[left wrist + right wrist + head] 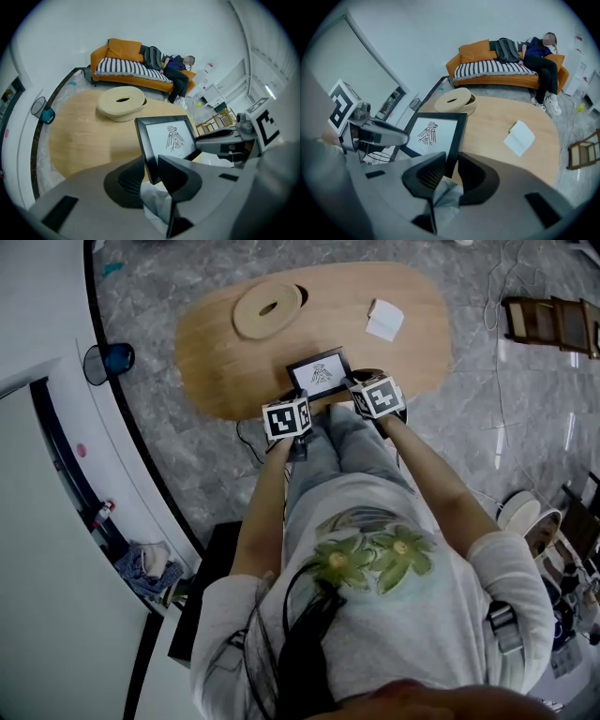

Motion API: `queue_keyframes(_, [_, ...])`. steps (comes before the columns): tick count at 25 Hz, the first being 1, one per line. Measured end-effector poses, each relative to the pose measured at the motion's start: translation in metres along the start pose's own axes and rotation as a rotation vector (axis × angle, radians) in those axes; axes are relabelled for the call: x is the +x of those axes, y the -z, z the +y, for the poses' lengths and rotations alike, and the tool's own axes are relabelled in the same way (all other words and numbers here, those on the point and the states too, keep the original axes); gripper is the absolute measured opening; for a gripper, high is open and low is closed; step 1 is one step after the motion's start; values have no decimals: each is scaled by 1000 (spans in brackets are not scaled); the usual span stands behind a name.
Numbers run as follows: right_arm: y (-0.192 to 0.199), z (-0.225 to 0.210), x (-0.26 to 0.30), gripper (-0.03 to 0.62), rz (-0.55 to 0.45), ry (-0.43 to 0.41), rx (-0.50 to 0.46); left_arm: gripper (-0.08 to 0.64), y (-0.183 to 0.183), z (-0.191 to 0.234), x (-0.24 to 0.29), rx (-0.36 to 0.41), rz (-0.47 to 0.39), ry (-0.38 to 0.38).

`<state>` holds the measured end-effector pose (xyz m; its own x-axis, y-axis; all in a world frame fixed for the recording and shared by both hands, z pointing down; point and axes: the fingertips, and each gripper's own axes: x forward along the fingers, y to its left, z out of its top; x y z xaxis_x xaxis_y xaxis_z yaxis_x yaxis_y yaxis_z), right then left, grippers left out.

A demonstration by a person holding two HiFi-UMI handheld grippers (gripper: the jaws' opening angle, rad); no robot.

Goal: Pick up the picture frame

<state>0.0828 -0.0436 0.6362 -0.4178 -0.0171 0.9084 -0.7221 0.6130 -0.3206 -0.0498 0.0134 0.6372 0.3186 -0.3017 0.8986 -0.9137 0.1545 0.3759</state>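
The picture frame (319, 374), black with a white print of a bird figure, is held between both grippers over the near edge of the oval wooden table (216, 362). My left gripper (300, 397) is shut on the frame's lower left edge; in the left gripper view the frame (166, 137) stands between the jaws of that gripper (152, 169). My right gripper (354, 385) is shut on the lower right edge, and in the right gripper view the frame (433, 133) passes between that gripper's (451, 169) pads. White tissue padding sits behind both pairs of jaws.
A round pale disc with a slot (269, 310) and a folded white paper (384, 320) lie on the table. An orange sofa (126, 70) with a person lying on it stands beyond. A blue bin (111, 360) stands left, a folded wooden chair (553, 324) right.
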Motion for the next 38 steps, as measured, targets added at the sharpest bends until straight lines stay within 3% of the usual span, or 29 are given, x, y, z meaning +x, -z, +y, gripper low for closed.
queue_keyframes(5, [-13,12,-17,91,-61,-24,-15,97,-2,-6,-20,4,-25,20])
queue_keyframes(18, [-9,25,-55,89,-72,-21,8,97,-3,-20,-54,-16,-78,59])
queue_keyframes(22, [-15,30,-69,89,-90,-17,11,97,-12,-27,-66,12,-117,68])
queue_keyframes(38, [-37,46,-124,87,-216,-46,-7,97,-29,-50,-117,16,-192,88])
